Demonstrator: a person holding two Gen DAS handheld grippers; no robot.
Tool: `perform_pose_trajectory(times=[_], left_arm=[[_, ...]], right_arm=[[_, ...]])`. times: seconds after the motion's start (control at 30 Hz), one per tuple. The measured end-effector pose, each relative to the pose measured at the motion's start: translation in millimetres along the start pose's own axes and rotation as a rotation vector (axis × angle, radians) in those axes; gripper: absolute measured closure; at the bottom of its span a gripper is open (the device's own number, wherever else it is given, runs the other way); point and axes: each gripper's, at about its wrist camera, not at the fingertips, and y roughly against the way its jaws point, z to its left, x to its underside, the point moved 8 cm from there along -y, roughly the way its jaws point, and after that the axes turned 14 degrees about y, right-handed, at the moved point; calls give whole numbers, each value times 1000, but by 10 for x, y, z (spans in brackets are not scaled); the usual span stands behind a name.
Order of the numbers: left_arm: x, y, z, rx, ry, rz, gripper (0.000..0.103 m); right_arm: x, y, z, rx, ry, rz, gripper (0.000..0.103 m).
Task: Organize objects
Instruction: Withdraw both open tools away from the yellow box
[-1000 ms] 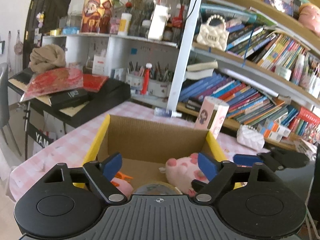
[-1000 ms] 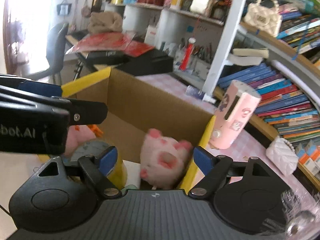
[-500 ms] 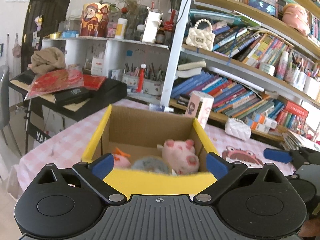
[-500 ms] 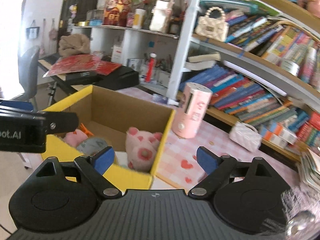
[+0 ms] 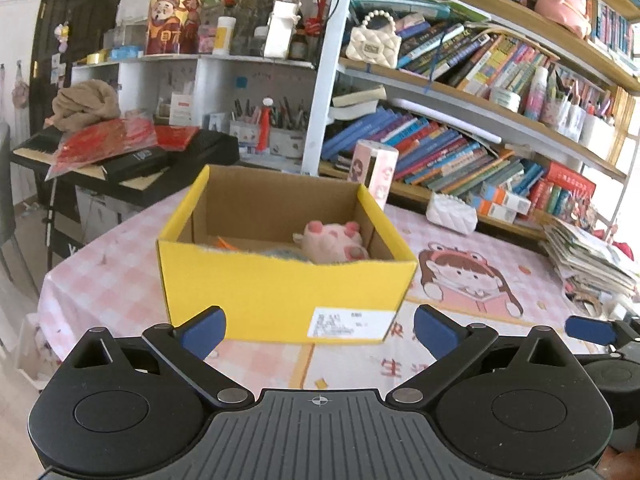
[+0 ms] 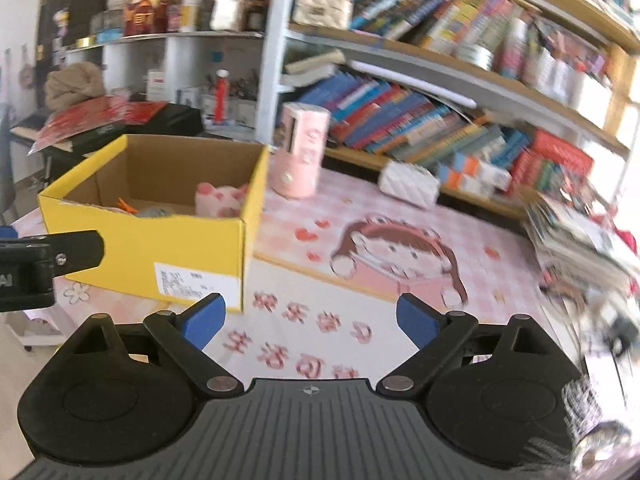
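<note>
Left gripper (image 5: 318,330) is hanging with jaws spread wide, nothing between them; right gripper (image 6: 310,318) is likewise spread and empty. Landmark is the yellow box (image 5: 280,280) sitting on the pink checked tablecloth (image 5: 460,320). Left gripper is facing the box's front wall nearly square on, just in front of it and apart from it; right gripper is sitting in front of the box and off to its right, pointing mostly at bare cloth and the cartoon girl print (image 6: 396,256), so the left one is the nearer to the box. Box's long axis is running roughly left-right across the left view, label facing the tool. Inside the box, the pink pig plush (image 5: 334,242) is lying against the right side wall; an orange bit and something grey are showing to its left, too hidden to name. Behind the box's right rear corner a pink cylinder (image 6: 302,150) is standing upright; further right of it a white quilted pouch (image 6: 408,182) is lying near the bookshelf (image 5: 460,152). Those look like the likely next picks, and the right gripper seems better placed for them. Versus a second ago: both grippers were over the box's opening with the plush right below; now both are pulled back, whole box front showing, right view swung right and motion-blurred.
</note>
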Motion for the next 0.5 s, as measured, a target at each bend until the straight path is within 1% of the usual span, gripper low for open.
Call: perform_pose_trajectory(times=[0.13,0.23,0.33,0.5], left_arm=[[96,59,-36,0,-19,24,1],[167,105,-94,10,-43,37,1],[242,137,-150,14,-72,47,1],[400,186,-243,19,-116,77,1]], right_arm=[[154,90,-102,50,-78,37,6],[267,148,-153,72,-124,63,5],[378,225,-172,91,-147,80,4],[500,349,-158,113,-151,92,2]])
